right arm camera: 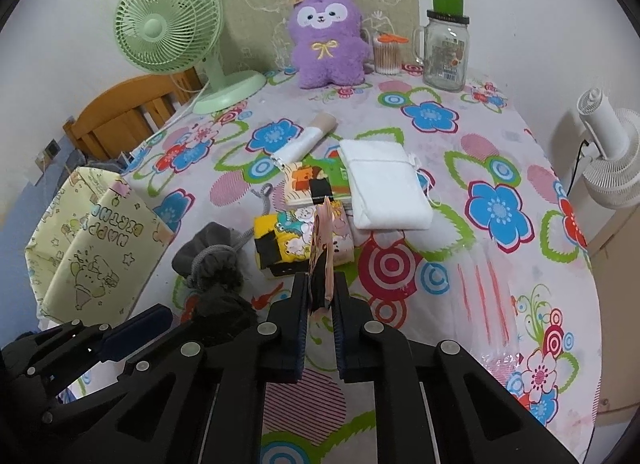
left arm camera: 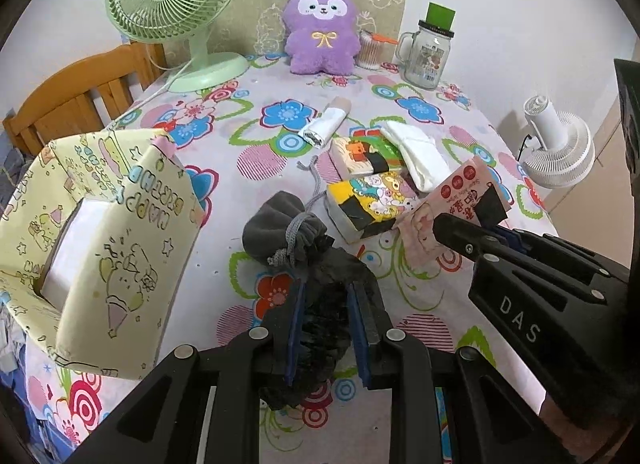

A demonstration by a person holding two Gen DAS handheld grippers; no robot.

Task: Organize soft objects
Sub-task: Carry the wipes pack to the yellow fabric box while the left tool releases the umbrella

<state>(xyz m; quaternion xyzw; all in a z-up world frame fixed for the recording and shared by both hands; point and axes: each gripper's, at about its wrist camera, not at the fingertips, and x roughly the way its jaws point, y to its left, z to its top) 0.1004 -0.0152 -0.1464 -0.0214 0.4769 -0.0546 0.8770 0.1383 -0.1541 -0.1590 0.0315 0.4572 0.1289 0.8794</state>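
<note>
Left wrist view: the dark pouch (left arm camera: 320,304), a soft drawstring bag with a grey neck, is pinched between the blue pads of the left gripper (left arm camera: 326,328) near the front of the floral tablecloth (left arm camera: 400,111), just right of the yellow fabric bin (left arm camera: 108,248). Its long axis runs away from the camera, with the cinched neck and cord pointing toward the purple plush (left arm camera: 320,27). The right gripper (right arm camera: 322,292) is clamped on a pink wet-wipe packet (right arm camera: 322,248), held edge-on and upright over the cartoon tissue packs (right arm camera: 300,240). Risks, as judged: the limp pouch may sag or slip from a shallow grip; its trailing cord may snag the tissue packs; the two grippers, close together, may collide.
</note>
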